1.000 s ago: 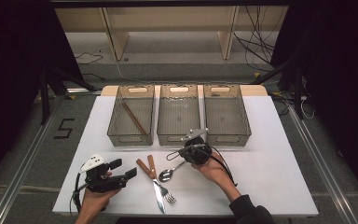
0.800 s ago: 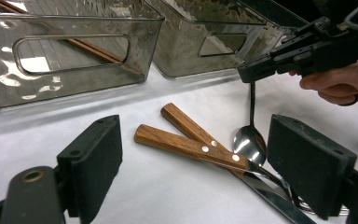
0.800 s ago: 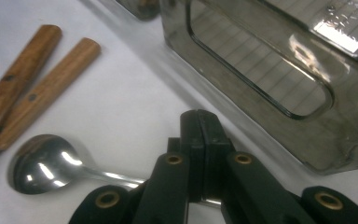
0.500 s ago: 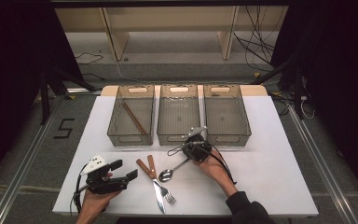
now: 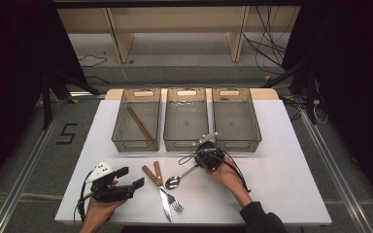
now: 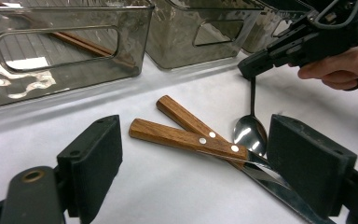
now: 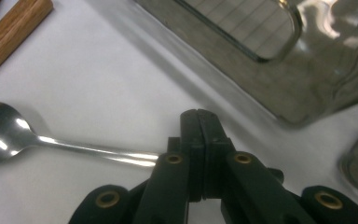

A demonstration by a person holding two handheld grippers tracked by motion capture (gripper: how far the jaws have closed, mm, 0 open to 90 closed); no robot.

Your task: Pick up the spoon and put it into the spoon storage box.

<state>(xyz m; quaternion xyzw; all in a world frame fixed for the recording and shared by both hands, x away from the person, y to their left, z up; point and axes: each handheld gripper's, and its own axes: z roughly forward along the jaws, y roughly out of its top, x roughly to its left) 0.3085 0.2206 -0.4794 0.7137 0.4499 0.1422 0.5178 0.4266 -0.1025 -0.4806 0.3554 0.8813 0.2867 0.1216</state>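
1. At lower centre of the high view, the right tool is clenched on the thin handle of a polished steel spoon, whose bowl rests on the white bench.
2. In the right gripper view the jaws stand pressed together over the very end of the handle, so the hold looks slim; a quick lift could let the spoon swing or slip out.
3. A wooden-handled knife and a wooden-handled fork lie crossed just left of the spoon bowl, near enough to be knocked if it is dragged.
4. The left tool, lower left, hangs released and empty.
5. Three smoky clear plastic bins stand above; a low carry could catch the spoon on a rim.
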